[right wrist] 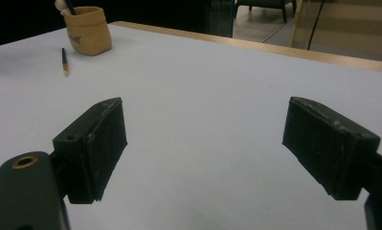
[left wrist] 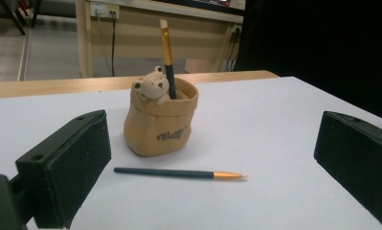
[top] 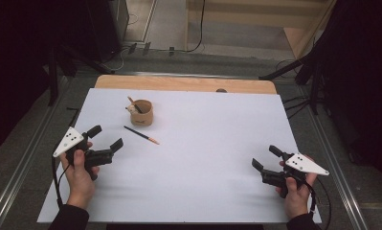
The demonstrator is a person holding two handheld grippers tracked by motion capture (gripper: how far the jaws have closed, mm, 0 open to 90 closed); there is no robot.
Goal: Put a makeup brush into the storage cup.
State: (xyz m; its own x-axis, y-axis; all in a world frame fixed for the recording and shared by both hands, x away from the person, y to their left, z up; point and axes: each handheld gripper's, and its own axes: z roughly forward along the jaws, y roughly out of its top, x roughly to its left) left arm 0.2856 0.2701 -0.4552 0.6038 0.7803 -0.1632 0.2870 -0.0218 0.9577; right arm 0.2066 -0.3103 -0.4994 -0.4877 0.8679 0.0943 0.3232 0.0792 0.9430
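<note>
A tan sack-shaped pen holder (top: 141,113) (left wrist: 160,120) (right wrist: 88,30) with a small bear on its rim stands on the white table sheet (top: 203,153), one pencil upright inside. A dark pencil with an orange tip (top: 141,134) (left wrist: 178,173) (right wrist: 64,61) lies flat just in front of it. My left gripper (top: 106,136) (left wrist: 212,167) is open at the left, its jaws pointing at the pencil and holder from a short way off, nothing between them. At the right edge my right gripper (top: 266,157) (right wrist: 205,143) rests open and empty, far from the pencil.
The wooden table edge (top: 184,84) runs along the far side. Beyond it are floor cables and dark stand legs. Metal rails flank the table left and right. The white sheet spreads bare between the two grippers.
</note>
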